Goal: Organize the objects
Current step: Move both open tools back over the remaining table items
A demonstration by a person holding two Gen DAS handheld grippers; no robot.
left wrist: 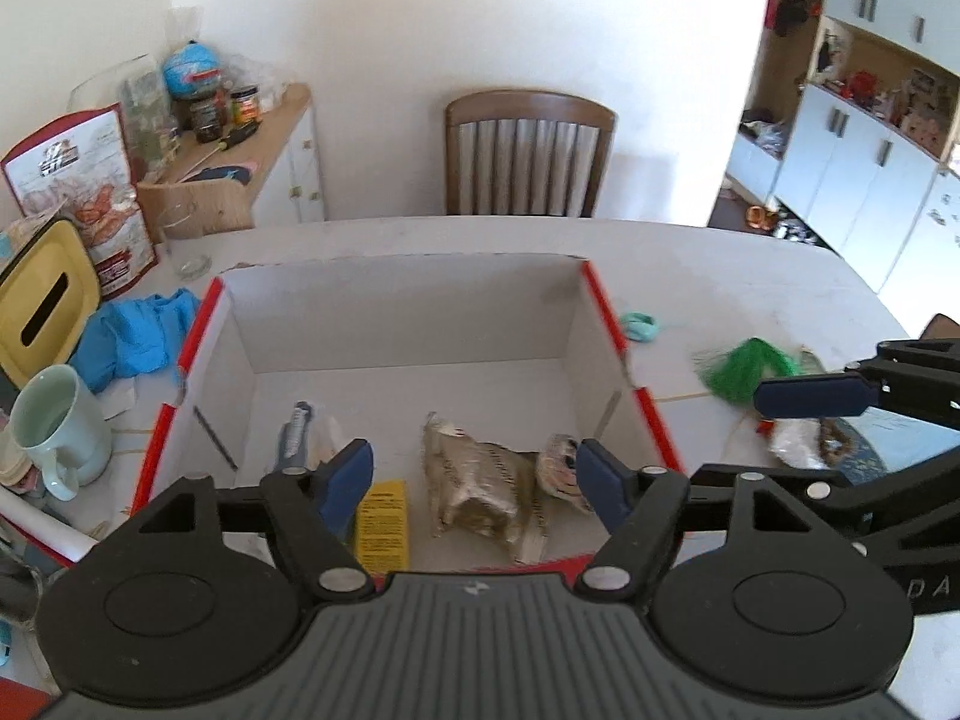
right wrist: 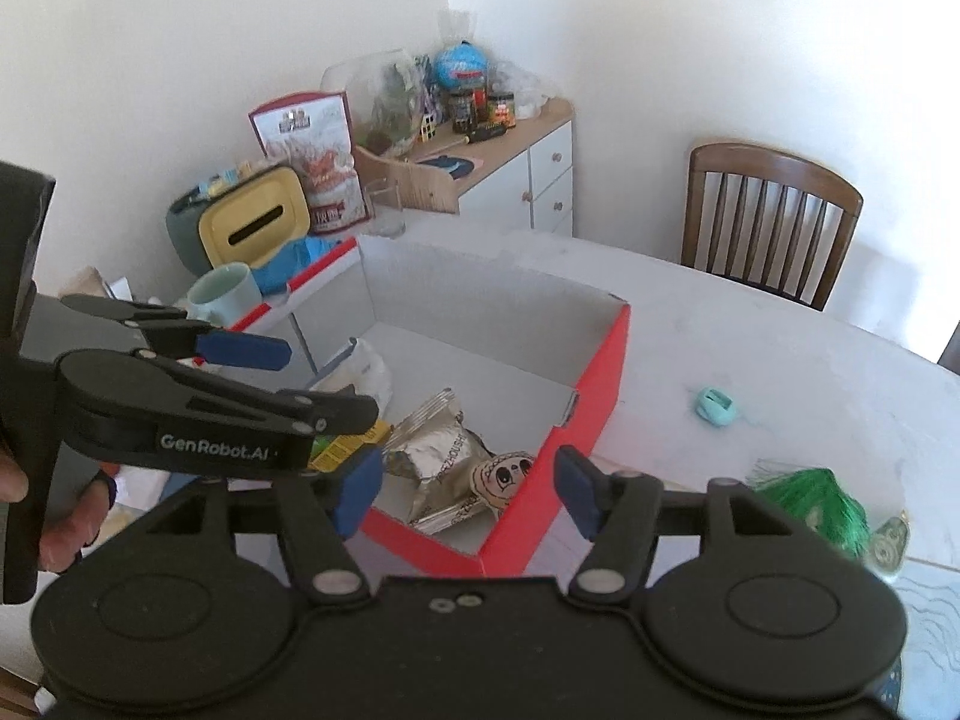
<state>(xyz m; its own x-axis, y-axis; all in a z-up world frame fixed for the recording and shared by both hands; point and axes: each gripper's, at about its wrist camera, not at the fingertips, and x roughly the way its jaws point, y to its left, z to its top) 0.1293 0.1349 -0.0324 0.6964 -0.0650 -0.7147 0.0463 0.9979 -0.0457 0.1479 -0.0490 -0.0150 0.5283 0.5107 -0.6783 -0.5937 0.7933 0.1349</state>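
Left hand-held gripper (left wrist: 474,480) hangs over the near edge of a red-sided cardboard box (left wrist: 606,312) on a white bench (left wrist: 720,276), jaws spread wide w/ nothing between them. Right hand-held gripper (right wrist: 468,495), also gaping and empty, sits above the box's near corner. Inside the box: crumpled foil packet (left wrist: 480,480), yellow leaflet (left wrist: 383,525), grey-blue tool (left wrist: 294,435) and a small pouch w/ a cartoon face (right wrist: 507,474). On the bench right of the box, apart from it: green tinsel tuft (left wrist: 747,369) and a mint-green item (left wrist: 641,324). Left of the box: pale green mug (left wrist: 57,420), blue cloth (left wrist: 138,336), yellow-lidded container (left wrist: 42,306). A wooden chair (left wrist: 528,150) stands at the bench's far side.
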